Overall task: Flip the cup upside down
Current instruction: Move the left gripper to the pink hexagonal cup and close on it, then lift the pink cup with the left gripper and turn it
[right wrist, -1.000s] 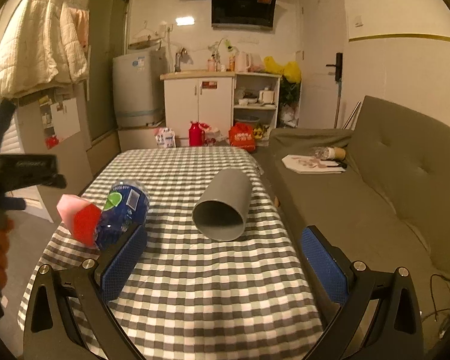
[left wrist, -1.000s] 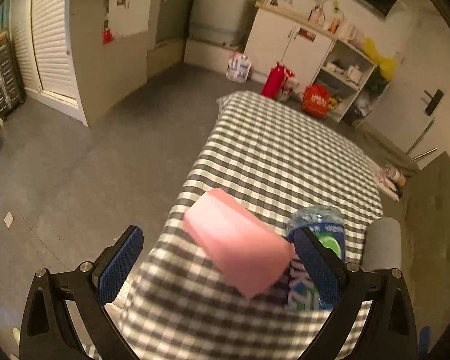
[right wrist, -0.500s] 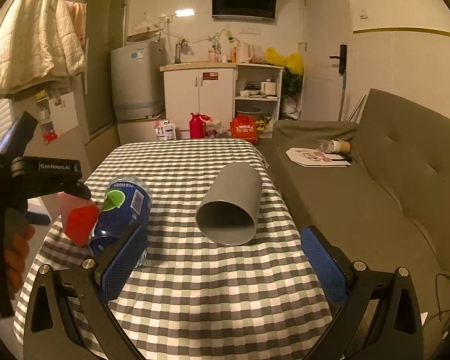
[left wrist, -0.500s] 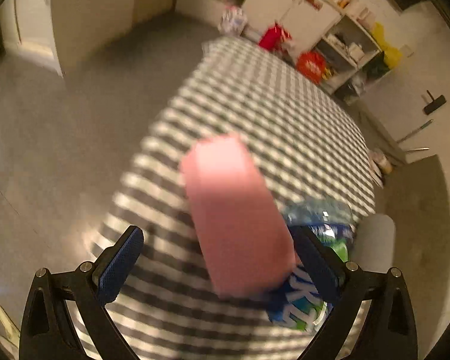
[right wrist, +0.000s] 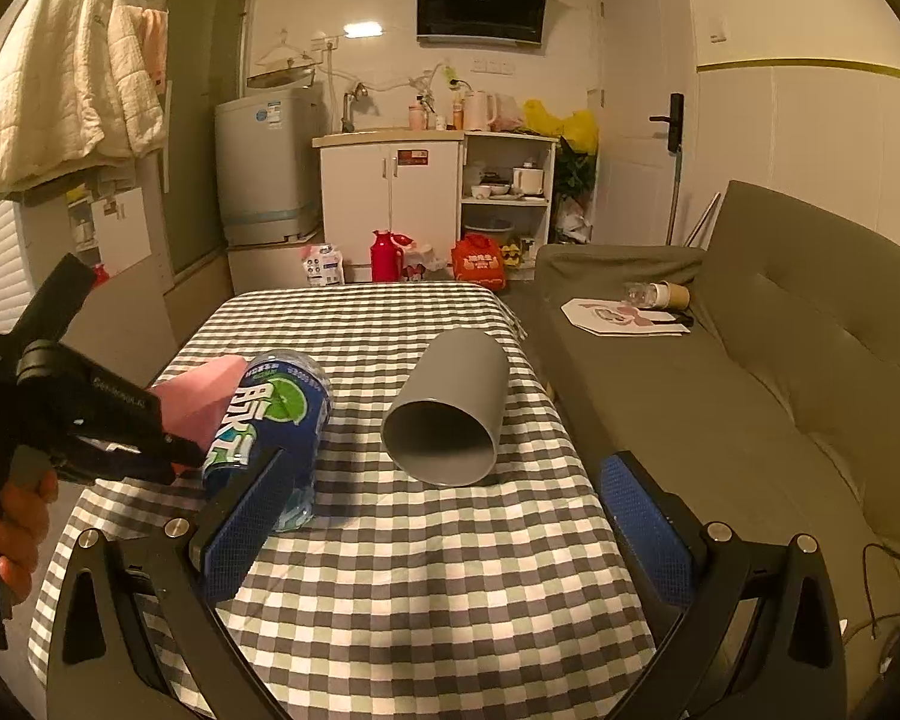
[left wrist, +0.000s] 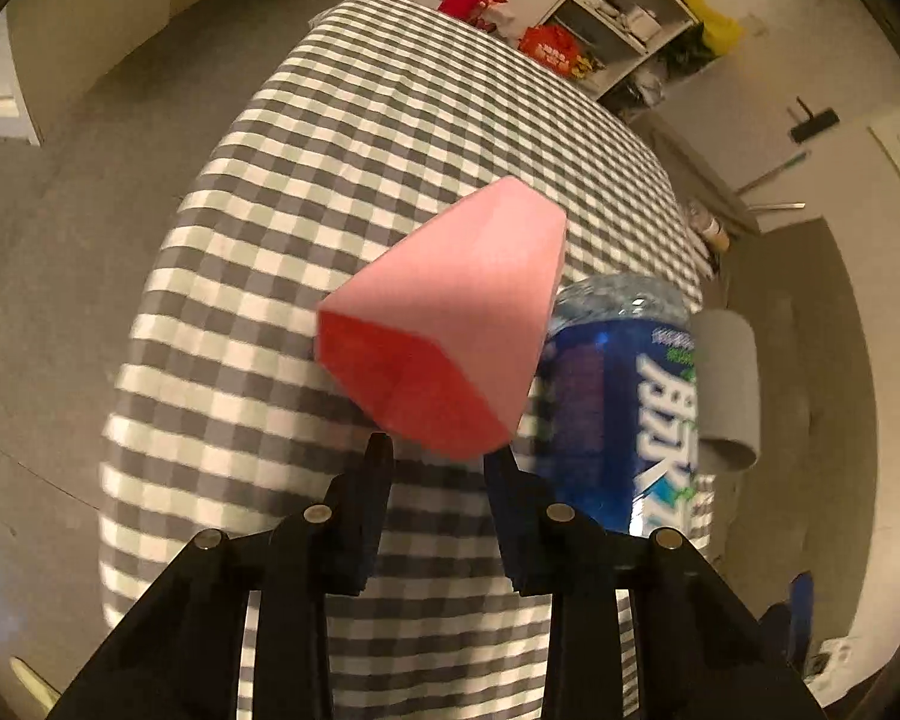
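A pink faceted cup (left wrist: 450,312) lies on its side on the checkered table (left wrist: 390,120), open mouth toward my left gripper (left wrist: 438,450), which is shut on its rim. The pink cup also shows in the right wrist view (right wrist: 201,393), behind the left gripper (right wrist: 174,456). A grey cup (right wrist: 450,402) lies on its side in the middle of the table, mouth toward my right gripper (right wrist: 450,516), which is open and empty a little short of it. The grey cup shows at the right in the left wrist view (left wrist: 729,384).
A blue water bottle (right wrist: 270,426) lies on its side between the two cups, also in the left wrist view (left wrist: 624,396). A grey sofa (right wrist: 750,372) runs along the table's right side. Cabinets (right wrist: 390,210) and a washer (right wrist: 264,168) stand at the back.
My left gripper has closed from wide open onto the pink cup's rim, and the cup's mouth now faces it. My right gripper has moved slightly nearer the grey cup and stays open.
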### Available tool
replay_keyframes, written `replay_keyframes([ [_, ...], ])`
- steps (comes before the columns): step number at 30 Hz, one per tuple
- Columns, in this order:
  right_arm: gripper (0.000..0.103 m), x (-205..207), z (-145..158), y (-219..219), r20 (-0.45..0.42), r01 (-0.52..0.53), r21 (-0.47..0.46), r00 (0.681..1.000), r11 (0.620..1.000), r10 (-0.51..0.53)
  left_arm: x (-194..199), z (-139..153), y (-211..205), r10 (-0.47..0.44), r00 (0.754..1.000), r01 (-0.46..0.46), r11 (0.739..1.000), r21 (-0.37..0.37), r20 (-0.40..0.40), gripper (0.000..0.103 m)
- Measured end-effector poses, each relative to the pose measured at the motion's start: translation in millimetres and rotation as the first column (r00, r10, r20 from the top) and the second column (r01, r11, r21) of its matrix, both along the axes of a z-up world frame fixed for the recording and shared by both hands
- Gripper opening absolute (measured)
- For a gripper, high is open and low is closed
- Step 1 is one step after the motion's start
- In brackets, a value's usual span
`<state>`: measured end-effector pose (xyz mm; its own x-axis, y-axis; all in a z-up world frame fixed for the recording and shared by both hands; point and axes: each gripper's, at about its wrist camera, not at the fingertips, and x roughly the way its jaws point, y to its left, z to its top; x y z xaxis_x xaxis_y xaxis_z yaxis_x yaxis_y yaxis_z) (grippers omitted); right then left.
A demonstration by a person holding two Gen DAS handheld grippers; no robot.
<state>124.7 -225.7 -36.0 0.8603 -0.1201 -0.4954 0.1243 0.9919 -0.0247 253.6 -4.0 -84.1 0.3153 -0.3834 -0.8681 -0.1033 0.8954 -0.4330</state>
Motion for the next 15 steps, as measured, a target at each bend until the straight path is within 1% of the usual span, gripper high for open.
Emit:
replay_keyframes([
  [1, 0.103, -1.2, 0.8, -0.5, 0.002, 0.002, 0.003, 1.000, 1.000, -0.002, -3.5, 1.7, -0.4, -0.009, 1.000, 0.008, 1.000, 0.028, 0.013, 0.034],
  [2, 0.103, -1.9, 1.1, -1.0, 0.003, 0.003, 0.004, 1.000, 1.000, -0.003, -8.7, 1.3, 0.1, -0.016, 1.000, 0.015, 0.998, 0.064, 0.022, 0.044],
  [3, 0.103, -2.5, 0.6, -1.3, 0.003, 0.004, 0.005, 1.000, 1.000, -0.004, -12.0, 1.9, 1.4, -0.018, 0.999, 0.015, 0.993, 0.116, 0.026, 0.060],
  [4, 0.103, -2.9, 0.6, -1.8, 0.003, 0.004, 0.006, 1.000, 1.000, -0.004, -14.1, 2.6, 3.7, -0.017, 0.999, 0.011, 0.987, 0.161, 0.034, 0.064],
  [6, 0.103, -3.1, 0.5, -1.7, 0.001, 0.002, 0.011, 1.000, 1.000, -0.002, -15.1, 6.3, 5.3, -0.030, 0.998, 0.018, 0.978, 0.207, 0.053, 0.066],
  [9, 0.103, -2.1, -0.2, -1.5, 0.001, -0.001, 0.013, 1.000, 1.000, 0.001, -8.8, 11.8, 8.0, -0.060, 0.995, 0.041, 0.973, 0.227, 0.078, 0.067],
  [11, 0.103, -1.4, -0.6, -0.6, 0.000, -0.002, 0.011, 1.000, 1.000, 0.002, -6.7, 16.7, 5.2, -0.096, 0.990, 0.070, 0.971, 0.227, 0.105, 0.067],
  [13, 0.103, -0.6, -1.9, -1.8, -0.001, -0.001, 0.013, 1.000, 1.000, 0.001, -4.6, 23.4, -1.3, -0.156, 0.979, 0.125, 0.968, 0.219, 0.134, 0.068],
  [15, 0.103, 1.2, -3.4, -3.0, -0.007, 0.003, 0.019, 1.000, 1.000, -0.003, -3.2, 26.9, -7.3, -0.198, 0.968, 0.163, 0.964, 0.208, 0.158, 0.069],
])
